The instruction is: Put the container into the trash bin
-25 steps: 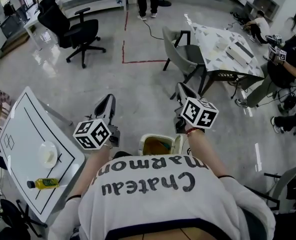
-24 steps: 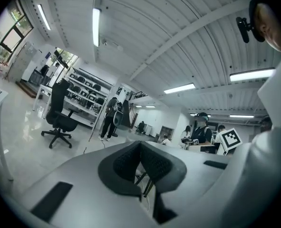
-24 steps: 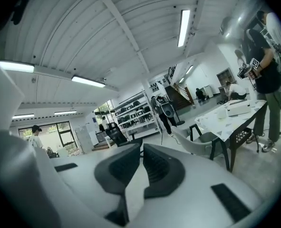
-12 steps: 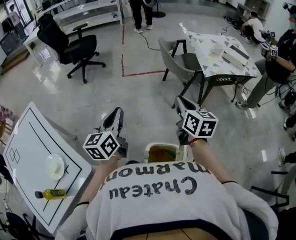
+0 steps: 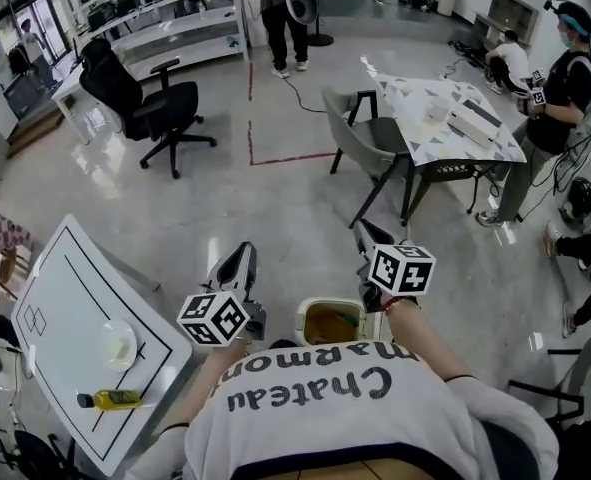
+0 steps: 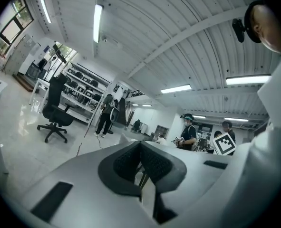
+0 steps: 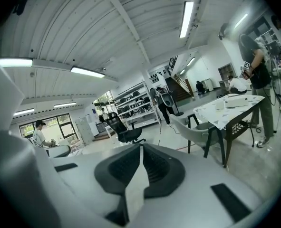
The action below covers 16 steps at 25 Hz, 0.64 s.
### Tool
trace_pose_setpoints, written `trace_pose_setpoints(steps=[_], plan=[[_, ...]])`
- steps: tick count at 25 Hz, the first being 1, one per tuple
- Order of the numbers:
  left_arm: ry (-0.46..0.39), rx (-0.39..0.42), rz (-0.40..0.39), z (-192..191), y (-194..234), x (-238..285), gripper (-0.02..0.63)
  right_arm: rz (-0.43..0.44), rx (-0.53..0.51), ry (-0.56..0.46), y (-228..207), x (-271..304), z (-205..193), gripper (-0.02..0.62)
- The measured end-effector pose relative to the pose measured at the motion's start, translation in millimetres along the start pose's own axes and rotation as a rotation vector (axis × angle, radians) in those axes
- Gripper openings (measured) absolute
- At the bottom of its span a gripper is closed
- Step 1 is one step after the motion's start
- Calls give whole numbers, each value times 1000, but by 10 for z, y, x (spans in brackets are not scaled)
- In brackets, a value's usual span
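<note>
My left gripper and right gripper both have jaws pressed together, pinching nothing. The trash bin stands open between them, brownish inside; I cannot make out the container there.

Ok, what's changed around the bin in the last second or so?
Hardly anything. The whole head view shifted down the frame, so the camera moved. The left gripper and right gripper stayed either side of the trash bin, jaws together, holding nothing. The bottle and plate stayed on the white table.
</note>
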State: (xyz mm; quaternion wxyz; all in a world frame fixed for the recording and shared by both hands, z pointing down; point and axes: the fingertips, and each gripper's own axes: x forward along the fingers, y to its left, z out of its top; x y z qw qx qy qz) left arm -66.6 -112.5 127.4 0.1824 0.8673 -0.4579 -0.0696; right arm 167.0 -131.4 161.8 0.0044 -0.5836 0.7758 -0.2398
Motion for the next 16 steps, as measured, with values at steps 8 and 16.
trace_pose_setpoints(steps=[8, 16], plan=[[18, -9, 23, -133, 89, -79, 23, -16, -3, 40, -30, 29, -193, 38], [20, -12, 32, -172, 149, -110, 23, -23, -8, 45, -22, 32, -264, 38]])
